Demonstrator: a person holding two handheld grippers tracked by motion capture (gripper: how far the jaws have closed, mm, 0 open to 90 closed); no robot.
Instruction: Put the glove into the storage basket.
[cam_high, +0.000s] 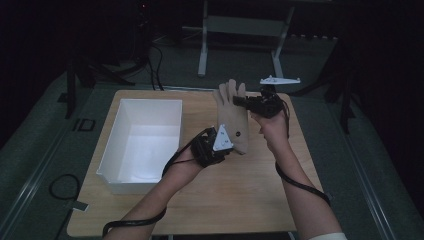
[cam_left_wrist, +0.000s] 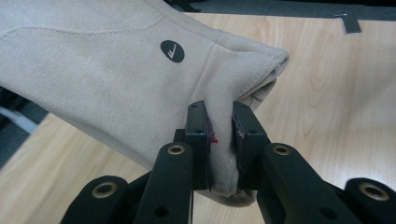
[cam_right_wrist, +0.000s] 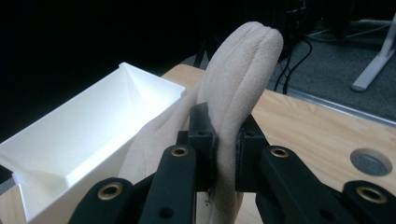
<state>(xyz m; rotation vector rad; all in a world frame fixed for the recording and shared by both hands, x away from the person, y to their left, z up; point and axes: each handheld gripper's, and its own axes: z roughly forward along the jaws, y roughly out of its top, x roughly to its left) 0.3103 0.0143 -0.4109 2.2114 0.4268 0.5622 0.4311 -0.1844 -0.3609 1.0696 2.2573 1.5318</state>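
Both pinching the tan glove (cam_high: 233, 122), the left hand-held gripper (cam_high: 226, 145) and right hand-held gripper (cam_high: 240, 101) should hold tight and swing it left over the white box (cam_high: 116, 150).

The glove (cam_left_wrist: 116, 79) runs off the left gripper view's left edge, its fingers cut off.

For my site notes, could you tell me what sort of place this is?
Probably a lab or recording workspace: a wooden table on grey carpet, cables on the floor, a white bin, and a beige glove held in handheld grippers.
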